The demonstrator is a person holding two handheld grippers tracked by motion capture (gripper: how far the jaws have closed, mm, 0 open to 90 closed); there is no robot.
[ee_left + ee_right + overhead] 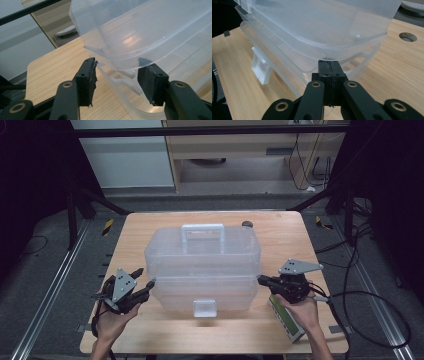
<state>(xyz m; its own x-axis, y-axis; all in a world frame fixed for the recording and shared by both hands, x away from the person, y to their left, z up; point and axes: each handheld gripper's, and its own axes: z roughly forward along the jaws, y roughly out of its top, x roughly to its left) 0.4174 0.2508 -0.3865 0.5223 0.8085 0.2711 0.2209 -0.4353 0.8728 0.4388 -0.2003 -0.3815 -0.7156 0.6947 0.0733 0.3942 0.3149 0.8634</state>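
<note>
On pale grained wood table [150,227], clear ribbed plastic box [202,265], rounded corners, rectangular handle [202,237]

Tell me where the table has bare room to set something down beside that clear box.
Bare wood lies behind the clear storage box, up to the table's far edge, and along the near edge between the two hands. The box's left end is crowded by the open left gripper; its right end by the shut right gripper and a green-and-white device at the near right corner.

Box [202,265] mid-table [150,227], left tool [148,281] & right tool [262,279] flanking it.
</note>
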